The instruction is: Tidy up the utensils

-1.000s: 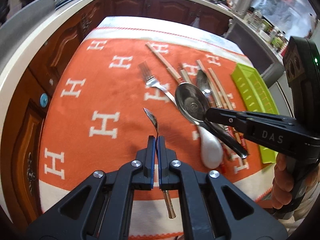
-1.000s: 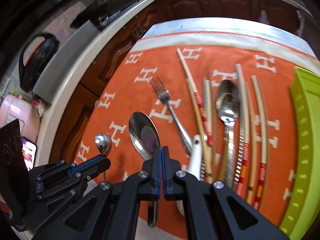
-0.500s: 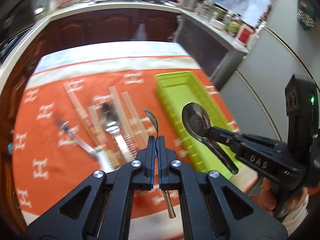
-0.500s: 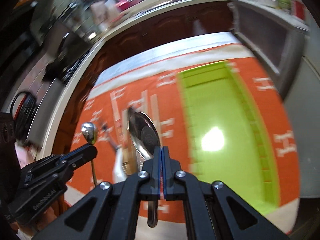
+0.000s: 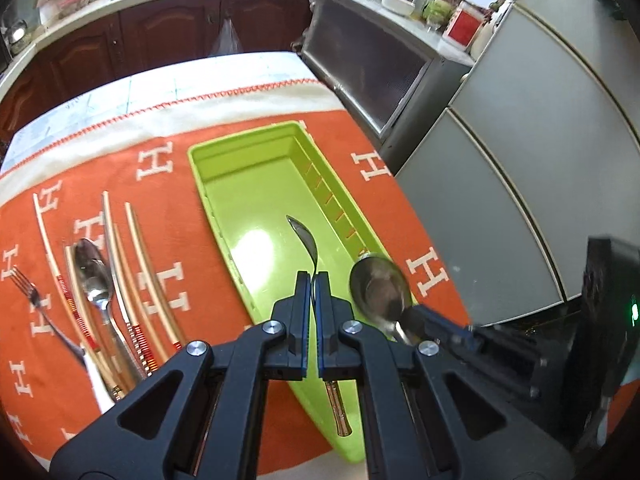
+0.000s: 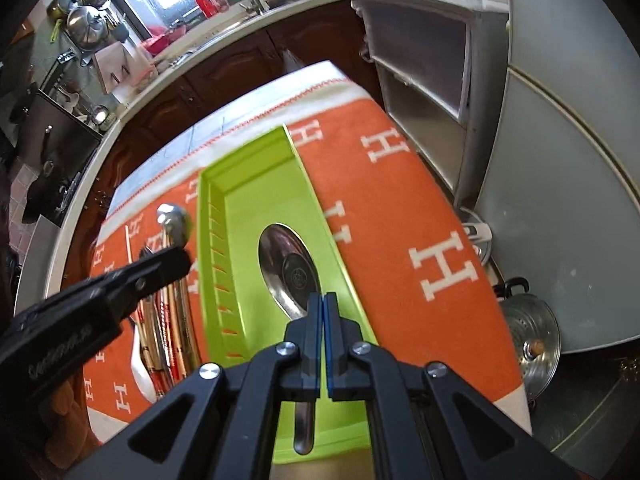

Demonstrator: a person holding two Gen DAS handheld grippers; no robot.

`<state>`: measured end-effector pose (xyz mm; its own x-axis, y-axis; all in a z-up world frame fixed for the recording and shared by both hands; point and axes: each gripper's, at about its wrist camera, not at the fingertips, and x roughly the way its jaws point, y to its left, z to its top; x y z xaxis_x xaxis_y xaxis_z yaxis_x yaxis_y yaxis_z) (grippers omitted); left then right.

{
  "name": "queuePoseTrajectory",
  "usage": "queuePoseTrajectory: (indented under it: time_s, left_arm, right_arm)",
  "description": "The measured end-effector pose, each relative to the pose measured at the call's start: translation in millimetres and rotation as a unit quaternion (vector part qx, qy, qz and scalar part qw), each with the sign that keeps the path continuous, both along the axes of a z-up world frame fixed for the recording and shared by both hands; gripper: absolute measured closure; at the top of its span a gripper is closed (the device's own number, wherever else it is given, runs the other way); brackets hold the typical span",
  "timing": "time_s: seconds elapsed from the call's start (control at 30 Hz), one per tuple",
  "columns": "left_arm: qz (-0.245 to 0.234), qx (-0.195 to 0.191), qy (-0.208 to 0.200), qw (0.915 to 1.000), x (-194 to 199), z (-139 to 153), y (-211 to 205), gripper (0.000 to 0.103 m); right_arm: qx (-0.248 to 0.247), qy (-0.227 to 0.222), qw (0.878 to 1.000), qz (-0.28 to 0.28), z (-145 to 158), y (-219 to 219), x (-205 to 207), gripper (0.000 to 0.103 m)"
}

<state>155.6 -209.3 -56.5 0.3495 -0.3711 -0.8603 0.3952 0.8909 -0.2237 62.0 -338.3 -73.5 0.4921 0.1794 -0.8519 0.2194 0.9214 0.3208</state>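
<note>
My left gripper (image 5: 314, 280) is shut on a small steel spoon (image 5: 306, 240), seen edge-on and held above the green tray (image 5: 224, 196). My right gripper (image 6: 323, 300) is shut on a large steel spoon (image 6: 288, 264) and holds it over the same tray (image 6: 244, 208). In the left wrist view the large spoon (image 5: 380, 288) hovers at the tray's right wall. In the right wrist view the small spoon (image 6: 173, 218) sits left of the tray. The tray's floor shows bare where it is visible.
On the orange H-patterned cloth (image 5: 380, 200), left of the tray, lie chopsticks (image 5: 136, 256), another spoon (image 5: 92, 268), a fork (image 5: 36, 300) and a white ceramic spoon (image 6: 140, 368). A grey cabinet (image 5: 520, 160) stands right of the table. A steel pot (image 6: 532, 344) sits below.
Both grippers have swung right from the utensil pile, each carrying its spoon, and now hover over the green tray.
</note>
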Motion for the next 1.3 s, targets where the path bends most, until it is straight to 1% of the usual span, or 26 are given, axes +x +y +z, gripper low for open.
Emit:
queuePoseTrajectory:
  time_s: [0.23,0.3,0.33,0.47,0.57,0.63,0.67,0.7,0.73,0.8,0.87,0.93,1.07,1.2,1.3]
  left_arm:
    - [0.0,0.028,0.035,0.999,14.3,-40.4,-10.5,0.103]
    - [0.0,0.036,0.037,0.9987,13.2,-46.5,-11.6,0.103]
    - [-0.002,0.039,0.035,0.9986,12.5,-47.9,-11.6,0.103]
    - [-0.012,0.055,0.022,0.9982,5.7,-45.7,-13.3,0.102]
    - [-0.015,0.064,0.006,0.9978,0.3,-36.2,-9.9,0.102]
    - [-0.015,0.07,-0.008,0.9974,-5.0,-28.8,-7.0,0.099]
    - [-0.013,0.072,-0.015,0.9972,-8.8,-24.8,-4.1,0.095]
    - [-0.011,0.072,-0.018,0.9972,-11.0,-22.0,-1.3,0.089]
    - [-0.007,0.072,-0.023,0.9971,-14.5,-18.8,3.2,0.085]
    - [0.001,0.072,-0.033,0.9969,-20.1,-12.9,10.3,0.069]
    - [0.01,0.072,-0.046,0.9963,-27.8,-5.8,19.7,0.062]
    - [0.019,0.076,-0.056,0.9954,-34.9,0.4,30.0,0.062]
    - [0.036,0.078,-0.062,0.9943,-46.5,8.9,50.6,0.061]
    - [0.053,0.085,-0.068,0.9926,-58.4,13.0,69.4,0.061]
    - [0.061,0.089,-0.073,0.9915,-67.6,14.9,82.0,0.061]
  right_arm:
    - [-0.013,0.027,0.999,0.025,-21.2,12.0,1.0,0.101]
    - [-0.012,0.035,0.999,0.024,-24.2,13.3,0.4,0.098]
    - [-0.013,0.035,0.999,0.024,-24.4,13.6,0.3,0.098]
    - [-0.013,0.035,0.999,0.025,-21.9,13.8,-2.5,0.098]
    - [-0.016,0.033,0.999,0.025,-18.8,12.8,-6.4,0.098]
    - [-0.019,0.031,0.999,0.026,-16.4,12.3,-9.6,0.098]
    - [-0.02,0.029,0.999,0.026,-15.0,12.5,-12.0,0.098]
    - [-0.02,0.029,0.999,0.027,-14.3,12.3,-13.7,0.098]
    - [-0.02,0.028,0.999,0.028,-13.3,12.5,-14.7,0.098]
    - [-0.022,0.025,0.999,0.029,-11.0,14.3,-18.7,0.098]
    - [-0.024,0.023,0.999,0.03,-9.1,16.6,-21.8,0.098]
    - [-0.025,0.021,0.999,0.033,-7.2,20.1,-24.3,0.097]
    - [-0.032,0.014,0.999,0.041,-1.9,28.6,-31.3,0.095]
    - [-0.042,0.0,0.998,0.047,7.8,38.5,-39.7,0.085]
    - [-0.049,-0.009,0.997,0.052,14.5,44.9,-44.6,0.083]
